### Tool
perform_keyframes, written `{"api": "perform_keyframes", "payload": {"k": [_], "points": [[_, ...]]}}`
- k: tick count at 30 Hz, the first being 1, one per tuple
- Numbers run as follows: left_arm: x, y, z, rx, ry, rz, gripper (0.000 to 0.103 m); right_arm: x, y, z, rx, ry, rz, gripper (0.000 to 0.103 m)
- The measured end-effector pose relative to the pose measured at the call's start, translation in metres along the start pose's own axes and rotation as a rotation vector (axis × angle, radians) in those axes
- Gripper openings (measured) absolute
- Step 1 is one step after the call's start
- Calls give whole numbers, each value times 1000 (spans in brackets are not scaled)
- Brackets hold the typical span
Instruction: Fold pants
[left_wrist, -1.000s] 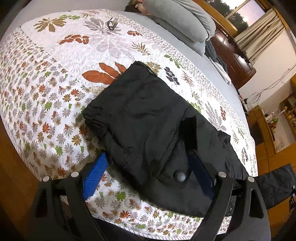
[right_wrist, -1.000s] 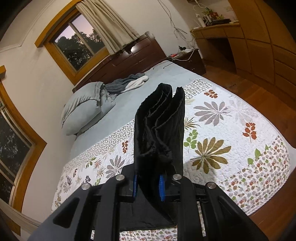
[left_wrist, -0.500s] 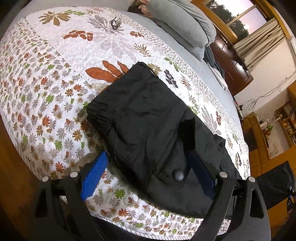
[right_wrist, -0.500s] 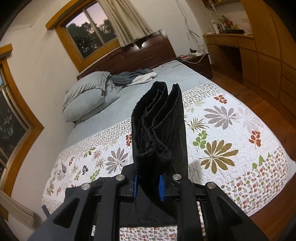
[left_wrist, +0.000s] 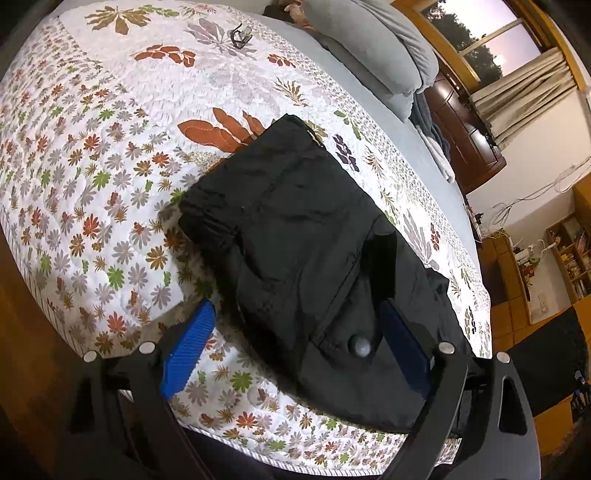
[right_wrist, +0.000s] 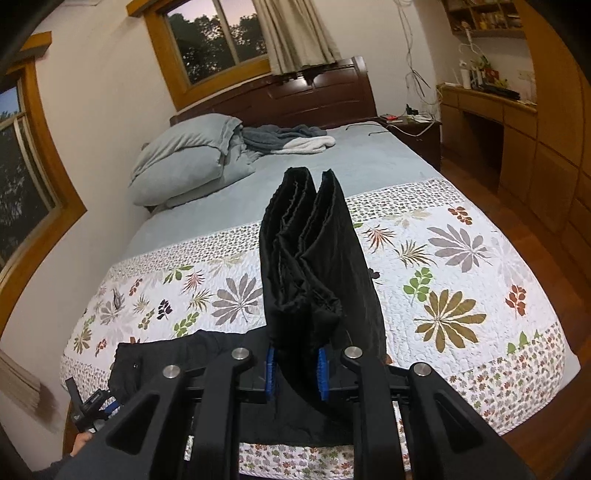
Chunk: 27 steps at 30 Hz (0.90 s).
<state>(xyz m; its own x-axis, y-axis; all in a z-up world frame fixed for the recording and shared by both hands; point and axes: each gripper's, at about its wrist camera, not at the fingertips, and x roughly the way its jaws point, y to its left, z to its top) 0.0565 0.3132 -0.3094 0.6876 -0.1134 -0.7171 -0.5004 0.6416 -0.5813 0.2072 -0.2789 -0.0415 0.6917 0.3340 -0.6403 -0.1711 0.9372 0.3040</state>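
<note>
The black pants (left_wrist: 295, 236) lie on the floral quilt (left_wrist: 92, 155) near the foot of the bed, waist end with a pocket button toward me. My left gripper (left_wrist: 295, 332) is open with its blue pads astride the waist end, one pad on the quilt, the other over the cloth. My right gripper (right_wrist: 295, 369) is shut on the bunched leg end of the pants (right_wrist: 310, 266), which stands up in folds above the bed. The left gripper (right_wrist: 94, 406) shows at the lower left of the right wrist view.
Grey pillows (right_wrist: 184, 158) and a grey-white blanket (right_wrist: 288, 140) lie by the dark headboard (right_wrist: 295, 99). A small dark object (left_wrist: 239, 35) rests on the quilt. A nightstand (right_wrist: 413, 129) and wooden desk (right_wrist: 487, 110) stand to the right, over wooden floor.
My right gripper has swung with the held leg end, so the view now faces the headboard squarely. My left gripper has stayed open at the waist, shifting only slightly.
</note>
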Motion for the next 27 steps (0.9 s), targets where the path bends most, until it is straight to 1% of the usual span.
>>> {"api": "perform_keyframes", "payload": {"k": [6, 13, 20, 27], "points": [[6, -4, 1, 16, 23, 14, 90, 0, 9, 3, -19, -10, 24, 17], [7, -6, 1, 21, 23, 21, 90, 11, 17, 3, -63, -4, 20, 17], [13, -9, 2, 31, 38, 32, 90, 25, 26, -1, -99, 14, 28, 17], [16, -8, 4, 20, 45, 25, 90, 33, 40, -4, -132, 34, 43, 17]]}}
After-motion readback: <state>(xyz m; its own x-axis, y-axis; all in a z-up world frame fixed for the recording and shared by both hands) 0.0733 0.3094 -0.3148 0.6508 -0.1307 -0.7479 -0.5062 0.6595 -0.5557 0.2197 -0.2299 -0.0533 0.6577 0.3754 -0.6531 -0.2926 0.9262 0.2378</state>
